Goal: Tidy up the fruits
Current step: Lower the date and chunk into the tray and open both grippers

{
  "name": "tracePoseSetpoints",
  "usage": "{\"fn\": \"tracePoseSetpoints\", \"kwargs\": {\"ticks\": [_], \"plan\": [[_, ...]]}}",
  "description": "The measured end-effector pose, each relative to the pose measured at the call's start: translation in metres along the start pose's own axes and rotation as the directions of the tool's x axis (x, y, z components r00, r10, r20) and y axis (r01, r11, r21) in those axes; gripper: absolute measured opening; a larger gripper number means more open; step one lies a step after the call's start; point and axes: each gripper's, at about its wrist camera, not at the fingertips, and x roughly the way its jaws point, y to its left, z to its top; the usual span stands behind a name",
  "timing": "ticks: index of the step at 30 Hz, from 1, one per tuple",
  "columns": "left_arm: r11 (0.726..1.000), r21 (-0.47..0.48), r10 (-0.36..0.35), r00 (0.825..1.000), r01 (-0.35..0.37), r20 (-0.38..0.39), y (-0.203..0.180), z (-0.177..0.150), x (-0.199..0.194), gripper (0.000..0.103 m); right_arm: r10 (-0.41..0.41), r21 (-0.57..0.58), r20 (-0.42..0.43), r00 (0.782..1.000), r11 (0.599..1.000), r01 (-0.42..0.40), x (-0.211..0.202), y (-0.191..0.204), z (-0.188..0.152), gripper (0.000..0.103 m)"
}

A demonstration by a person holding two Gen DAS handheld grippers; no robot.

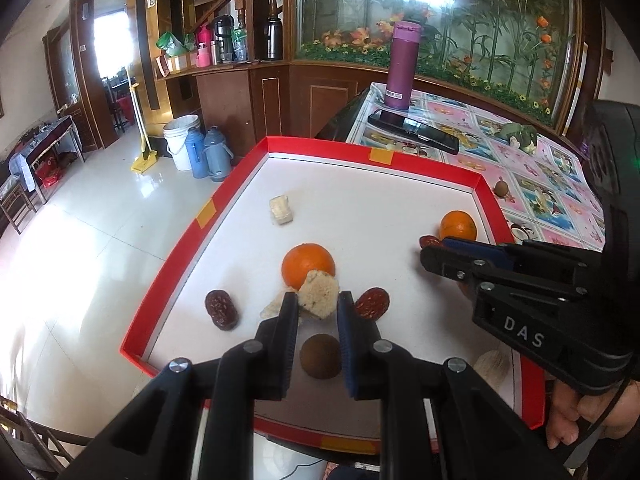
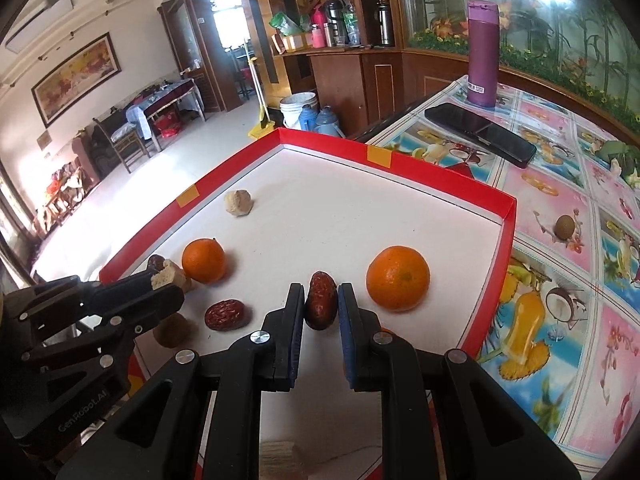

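Left wrist view: the left gripper (image 1: 318, 306) pinches a crumbly beige cake piece (image 1: 319, 294) by the tray's near middle, just before a glossy orange (image 1: 308, 266). Wrinkled red dates (image 1: 221, 309) flank it; a brown round fruit (image 1: 321, 356) lies between the fingers. The red-rimmed white tray (image 1: 372, 154) sits on a floral-clothed table (image 1: 552, 184) bearing a purple flask (image 1: 402, 66) and a phone (image 1: 414, 130).

Right wrist view: the right gripper (image 2: 320, 306) clamps a dark red date (image 2: 321, 304) near the tray's near edge, beside a second orange (image 2: 398, 278). Tiled floor (image 2: 160, 168) lies beyond.
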Motion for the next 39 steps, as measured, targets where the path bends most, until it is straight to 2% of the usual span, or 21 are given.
{"fn": "tracePoseSetpoints", "kwargs": {"ticks": [6,12,15,32,39], "plan": [[0.999,0.020,-0.035,0.999,0.035,-0.014,-0.015,0.000,0.004,0.022,0.036,0.031,-0.030,0.999,0.999,-0.036,0.013,-0.006,0.014,0.016],[0.997,0.013,-0.070,0.997,0.070,-0.031,-0.020,-0.005,0.006,0.022,0.098,0.062,-0.111,0.989,0.994,-0.092,0.032,-0.012,0.030,0.016],[0.997,0.006,-0.079,0.996,0.080,-0.035,-0.022,-0.006,0.006,0.022,0.093,0.058,-0.127,0.988,0.995,-0.086,0.036,-0.008,0.032,0.016],[0.995,-0.035,-0.090,0.995,0.088,-0.049,-0.022,-0.019,0.007,0.022,0.129,0.095,-0.124,0.984,0.988,-0.118,0.033,-0.012,0.031,0.016],[0.996,-0.043,-0.083,0.996,0.081,-0.044,-0.021,-0.019,0.007,0.024,0.191,0.164,-0.082,0.978,0.971,-0.175,0.024,-0.021,0.024,0.021]]}}
